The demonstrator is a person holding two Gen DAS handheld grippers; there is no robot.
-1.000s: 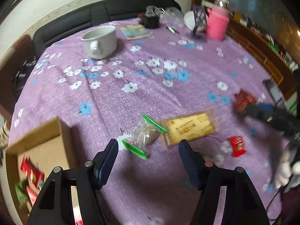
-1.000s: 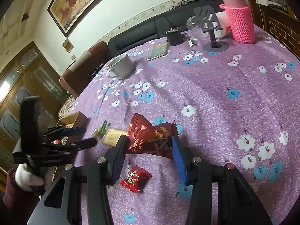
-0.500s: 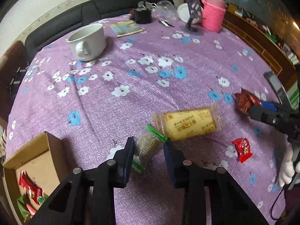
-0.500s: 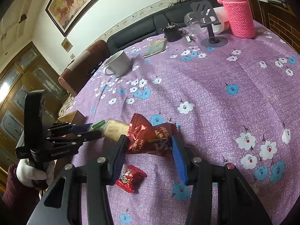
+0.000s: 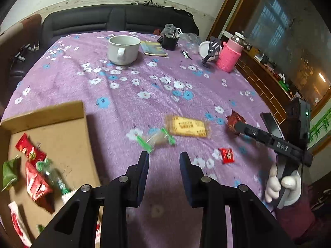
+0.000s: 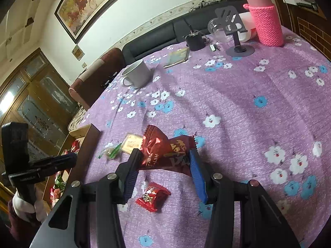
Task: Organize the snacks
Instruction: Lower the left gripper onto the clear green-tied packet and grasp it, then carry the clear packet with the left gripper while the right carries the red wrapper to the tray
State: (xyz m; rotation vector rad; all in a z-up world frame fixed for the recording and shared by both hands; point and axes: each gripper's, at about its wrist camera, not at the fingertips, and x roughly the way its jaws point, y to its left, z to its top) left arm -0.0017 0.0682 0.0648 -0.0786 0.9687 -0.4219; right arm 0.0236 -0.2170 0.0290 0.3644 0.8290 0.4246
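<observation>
Left wrist view: the left gripper (image 5: 164,159) hangs above the purple flowered tabletop (image 5: 132,95) with its jaws parted narrowly and nothing between them. Just ahead of the jaws lies a clear packet with green ends (image 5: 156,139), blurred, and touching its far end is a yellow biscuit pack (image 5: 187,126). A small red candy (image 5: 227,155) lies to the right, apart from both. The cardboard box (image 5: 62,124) sits at the left edge of the tabletop and holds several red and green wrapped snacks (image 5: 36,177).

The right gripper (image 6: 165,159) has its jaws closed on a dark red snack bag (image 6: 167,152), held just above the cloth; the bag's crimped end sticks out beyond the jaws. In the right wrist view the small red candy (image 6: 152,196) lies under the gripper, between its 2 arms, and the yellow biscuit pack (image 6: 132,142) and clear packet (image 6: 110,150) lie just beyond the left jaw.

Farther back stand a white mug (image 5: 123,49), a booklet (image 5: 153,48), a phone stand (image 6: 235,31) and a bottle in a pink knitted sleeve (image 6: 265,20).
</observation>
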